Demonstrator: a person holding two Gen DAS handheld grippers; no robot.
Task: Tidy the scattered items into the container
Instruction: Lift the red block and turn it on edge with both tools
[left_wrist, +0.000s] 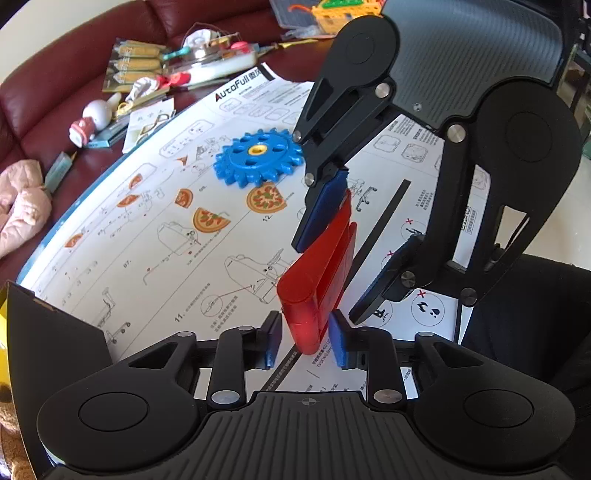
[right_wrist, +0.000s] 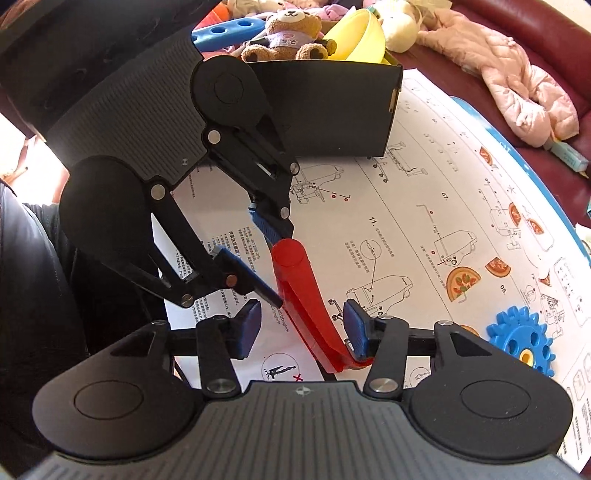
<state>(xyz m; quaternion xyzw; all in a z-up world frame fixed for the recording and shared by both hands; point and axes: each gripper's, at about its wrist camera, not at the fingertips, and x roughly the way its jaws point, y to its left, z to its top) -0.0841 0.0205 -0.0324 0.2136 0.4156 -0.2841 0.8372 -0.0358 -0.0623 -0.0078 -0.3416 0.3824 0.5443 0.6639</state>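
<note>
Spanning both claws, red bar (left_wrist: 317, 273) lies lengthwise.

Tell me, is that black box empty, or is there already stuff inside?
Not empty. In the right wrist view, a teddy bear and a yellow bowl poke up above the rim of the black box. How full it is cannot be told.

Glossy red plastic piece (left_wrist: 320, 273), blue plastic gear (left_wrist: 258, 157), matt black box (right_wrist: 332, 107), printed paper sheet (left_wrist: 155, 236).

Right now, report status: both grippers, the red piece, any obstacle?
Left gripper shut on red piece. Right gripper open around its other end. Blue gear loose on paper. No obstacle seen.
</note>
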